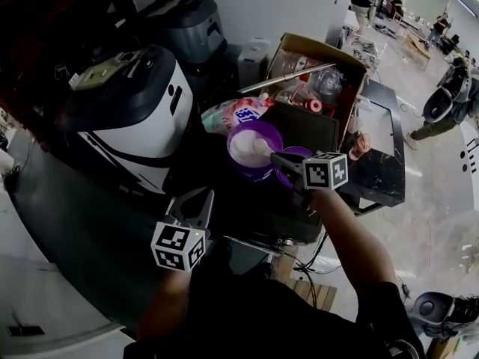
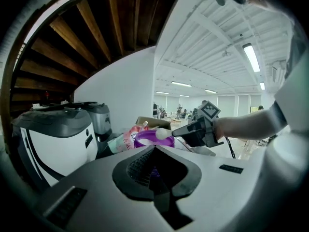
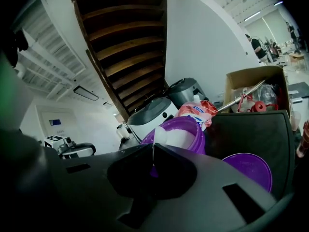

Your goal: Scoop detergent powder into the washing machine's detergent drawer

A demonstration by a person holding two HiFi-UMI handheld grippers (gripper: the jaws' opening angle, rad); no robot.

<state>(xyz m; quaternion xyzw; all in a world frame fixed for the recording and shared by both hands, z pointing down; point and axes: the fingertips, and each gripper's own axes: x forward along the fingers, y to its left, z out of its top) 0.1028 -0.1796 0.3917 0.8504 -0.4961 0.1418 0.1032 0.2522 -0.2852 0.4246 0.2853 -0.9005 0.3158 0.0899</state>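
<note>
A purple tub [image 1: 253, 149] of white detergent powder stands open on the dark surface. My right gripper [image 1: 278, 158] is shut on the thin handle of a white spoon [image 1: 263, 147], whose bowl is over the powder. In the right gripper view the spoon [image 3: 161, 135] rises from between the jaws in front of the tub [image 3: 186, 137]. My left gripper [image 1: 196, 200] hangs lower left of the tub, shut and holding nothing. Its own view looks across at the tub [image 2: 147, 139], the spoon [image 2: 163, 133] at rim height, and the right gripper [image 2: 179, 129].
The tub's purple lid [image 1: 298, 155] lies beside it on the right. A white and black appliance [image 1: 142, 118] stands to the left, a pink detergent pouch [image 1: 233, 114] behind the tub, and a cardboard box [image 1: 352, 69] of clutter at the back right.
</note>
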